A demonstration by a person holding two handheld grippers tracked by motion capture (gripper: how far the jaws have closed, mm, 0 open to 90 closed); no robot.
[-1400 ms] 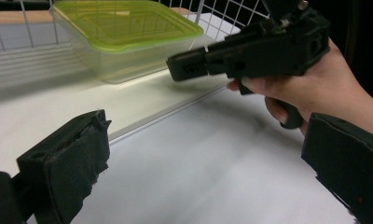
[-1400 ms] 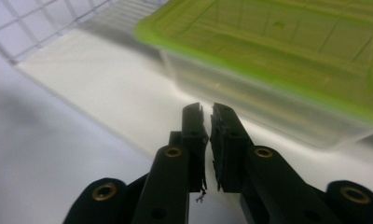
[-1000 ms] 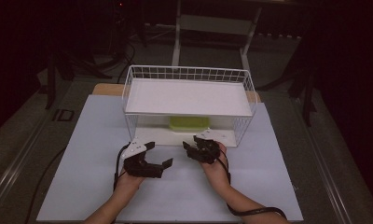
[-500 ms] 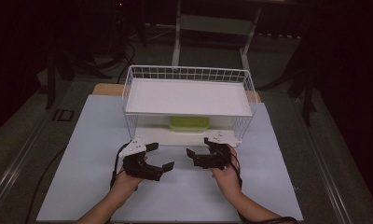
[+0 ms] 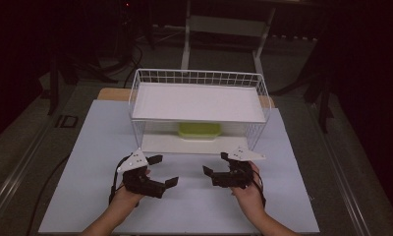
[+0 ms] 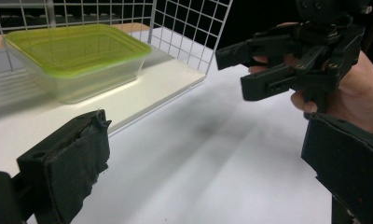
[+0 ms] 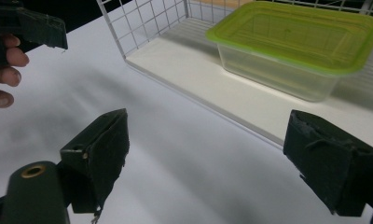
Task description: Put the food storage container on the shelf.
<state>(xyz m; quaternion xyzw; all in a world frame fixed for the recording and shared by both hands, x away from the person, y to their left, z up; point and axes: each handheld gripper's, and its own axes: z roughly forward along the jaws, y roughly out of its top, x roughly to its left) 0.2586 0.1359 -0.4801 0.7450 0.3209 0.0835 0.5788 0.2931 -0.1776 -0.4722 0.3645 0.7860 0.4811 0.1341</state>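
A clear container with a green lid [image 5: 199, 130] [image 6: 77, 51] [image 7: 296, 37] sits on the lower shelf of a white wire rack [image 5: 135, 93]. My left gripper [image 5: 163, 170] [image 6: 208, 172] rests open on the white table in front of the rack's left end, nothing between its jaws. My right gripper [image 5: 215, 163] [image 7: 215, 158] is in front of the rack's right end, facing the left one. Its jaws have just been opening and stand wide with nothing between them. Both grippers are apart from the container.
The rack's upper shelf [image 5: 199, 101] is a bare white board. A white mat [image 5: 86, 147] covers the table; beyond its edges lie dark floor, cables and stand legs [image 5: 187, 44]. In the left gripper view the right gripper [image 6: 292, 60] is close by.
My right gripper has drawn back from the rack's front toward the near edge and a little right, and its jaws have spread wider. The left gripper has stayed put.
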